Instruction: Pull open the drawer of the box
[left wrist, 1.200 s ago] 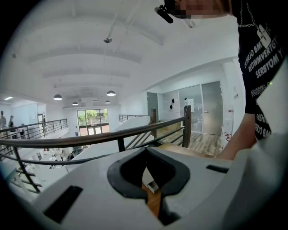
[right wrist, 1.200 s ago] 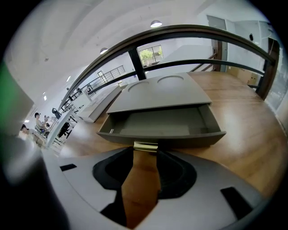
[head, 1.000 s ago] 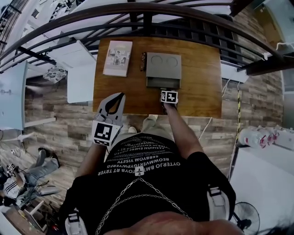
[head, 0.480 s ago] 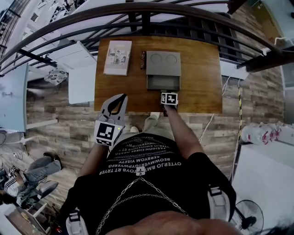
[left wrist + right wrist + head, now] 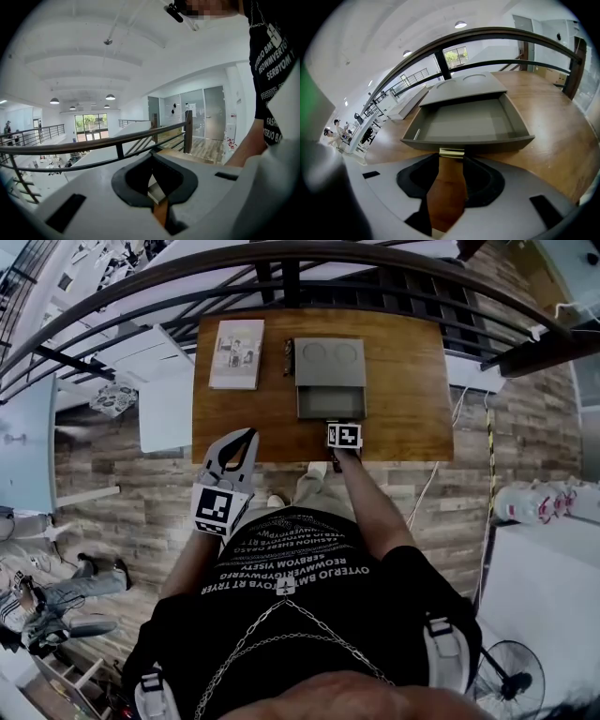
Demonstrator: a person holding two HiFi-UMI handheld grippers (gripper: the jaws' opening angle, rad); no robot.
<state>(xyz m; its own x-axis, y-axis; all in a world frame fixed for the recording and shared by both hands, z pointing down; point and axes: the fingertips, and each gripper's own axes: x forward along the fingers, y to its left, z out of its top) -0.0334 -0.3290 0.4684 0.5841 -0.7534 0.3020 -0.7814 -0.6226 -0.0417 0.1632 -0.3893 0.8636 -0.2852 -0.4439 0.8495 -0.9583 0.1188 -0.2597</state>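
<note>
Drawer (image 5: 468,124) handle (image 5: 452,152) in down-tilted right claw (image 5: 451,158)

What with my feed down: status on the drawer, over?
Left gripper shut, empty. Right gripper on the handle. Drawer pulled out, nothing inside. Nothing in the way; book off to the side.

A brown wooden table (image 5: 412,381) stands on a floor of grey-brown wooden planks (image 5: 122,474). A dark curved metal railing (image 5: 281,259) runs along its far side. Past the railing, lower down, are long white desks (image 5: 405,107). The white ceiling (image 5: 93,47) has round hanging lamps (image 5: 110,97). A big bright window (image 5: 91,123) shows green outside. Tall glass doors (image 5: 206,112) stand nearby. A white round fan (image 5: 511,676) sits on the floor.
</note>
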